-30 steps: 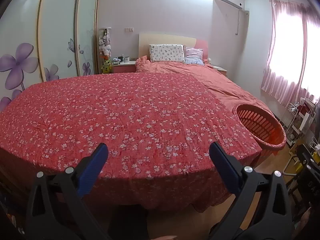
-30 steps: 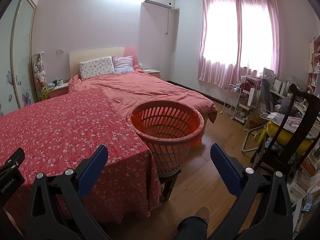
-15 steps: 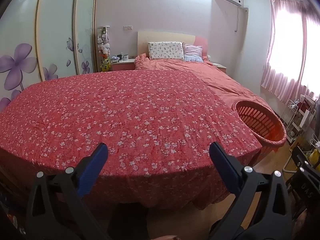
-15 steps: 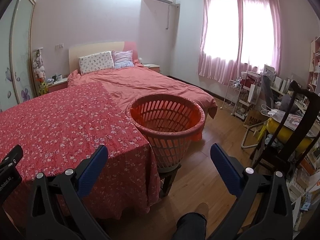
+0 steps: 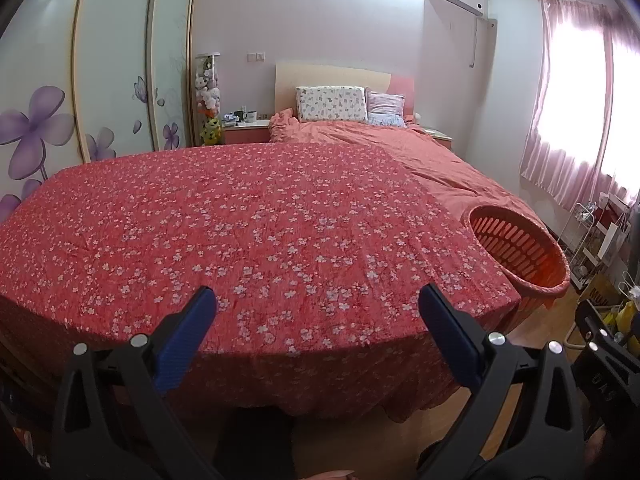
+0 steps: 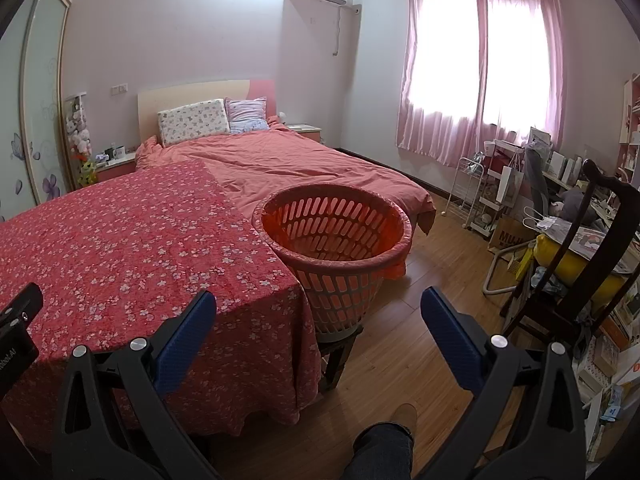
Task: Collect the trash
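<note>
Since a second ago both my views had crept nearer the floral tablecloth (image 5: 256, 240); my left gripper (image 5: 316, 300) hung spread over it, holding nothing. My right gripper (image 6: 318, 304) gaped wide too; the orange basket (image 6: 336, 236) stood at the cloth's corner.

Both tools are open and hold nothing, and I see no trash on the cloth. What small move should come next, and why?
Probably turn one tool to look around the room for trash. The left tool and right tool are open and hold nothing, the flowered cloth shows no litter, and the orange basket beside it looks empty. So nothing within view is ready to be picked up.
</note>
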The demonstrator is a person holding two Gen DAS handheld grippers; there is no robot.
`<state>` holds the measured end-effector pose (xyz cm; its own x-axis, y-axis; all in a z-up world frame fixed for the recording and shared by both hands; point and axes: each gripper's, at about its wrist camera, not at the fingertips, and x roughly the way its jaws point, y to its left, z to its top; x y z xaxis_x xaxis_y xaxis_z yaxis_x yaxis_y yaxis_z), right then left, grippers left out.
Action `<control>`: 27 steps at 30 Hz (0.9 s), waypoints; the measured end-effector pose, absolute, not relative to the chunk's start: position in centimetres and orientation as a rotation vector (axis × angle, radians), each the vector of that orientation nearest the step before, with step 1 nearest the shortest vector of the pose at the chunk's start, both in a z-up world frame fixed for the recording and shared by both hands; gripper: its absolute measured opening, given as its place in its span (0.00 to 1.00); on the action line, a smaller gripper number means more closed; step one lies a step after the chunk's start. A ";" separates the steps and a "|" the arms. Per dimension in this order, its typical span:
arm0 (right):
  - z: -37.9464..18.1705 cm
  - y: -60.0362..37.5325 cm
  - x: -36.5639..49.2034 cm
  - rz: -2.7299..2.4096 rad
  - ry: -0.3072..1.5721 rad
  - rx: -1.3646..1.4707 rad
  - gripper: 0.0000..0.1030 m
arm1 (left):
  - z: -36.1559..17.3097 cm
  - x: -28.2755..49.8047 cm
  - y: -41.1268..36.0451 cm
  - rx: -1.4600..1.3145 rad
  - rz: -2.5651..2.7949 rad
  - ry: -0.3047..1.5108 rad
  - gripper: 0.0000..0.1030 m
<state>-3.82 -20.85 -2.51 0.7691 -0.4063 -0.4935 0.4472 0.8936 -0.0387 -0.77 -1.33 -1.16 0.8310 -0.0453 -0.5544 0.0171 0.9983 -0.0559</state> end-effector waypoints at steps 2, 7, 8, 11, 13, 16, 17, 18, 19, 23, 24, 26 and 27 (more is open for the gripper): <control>-2.5 -20.8 -3.8 -0.464 0.515 0.083 0.98 | -1.0 -0.9 -1.4 -0.047 -0.032 0.584 0.96; -2.5 -20.9 -3.8 -0.464 0.517 0.083 0.98 | -0.4 -1.0 -1.4 -0.052 -0.030 0.566 0.96; -2.5 -20.9 -3.8 -0.464 0.516 0.084 0.98 | -0.3 -1.1 -1.4 -0.055 -0.030 0.563 0.96; -2.5 -20.8 -3.8 -0.463 0.514 0.083 0.98 | -0.1 -1.1 -1.3 -0.057 -0.027 0.556 0.96; -2.4 -20.8 -3.7 -0.462 0.513 0.082 0.98 | 0.0 -1.2 -1.3 -0.057 -0.028 0.554 0.96; -2.3 -20.6 -3.6 -0.459 0.512 0.080 0.98 | 0.1 -1.2 -1.3 -0.056 -0.029 0.554 0.96; -2.3 -20.6 -3.5 -0.459 0.512 0.080 0.98 | 0.1 -1.2 -1.3 -0.056 -0.029 0.554 0.96; -2.3 -20.6 -3.5 -0.459 0.512 0.080 0.98 | 0.1 -1.2 -1.3 -0.056 -0.030 0.554 0.96; -2.3 -20.6 -3.5 -0.459 0.512 0.080 0.98 | 0.1 -1.2 -1.3 -0.056 -0.029 0.554 0.96; -2.3 -20.6 -3.5 -0.459 0.512 0.080 0.98 | 0.1 -1.2 -1.3 -0.056 -0.029 0.555 0.96; -2.3 -20.6 -3.5 -0.459 0.512 0.080 0.98 | 0.1 -1.2 -1.3 -0.056 -0.029 0.554 0.96; -2.3 -20.6 -3.5 -0.459 0.512 0.080 0.98 | 0.1 -1.2 -1.3 -0.056 -0.030 0.555 0.96; -2.3 -20.6 -3.5 -0.459 0.512 0.080 0.98 | 0.1 -1.2 -1.4 -0.055 -0.029 0.554 0.96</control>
<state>-3.55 -20.64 -2.30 0.7728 -0.4035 -0.4899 0.4431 0.8956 -0.0387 -1.22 -1.36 0.06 0.8499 -0.0426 -0.5252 0.0127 0.9981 -0.0603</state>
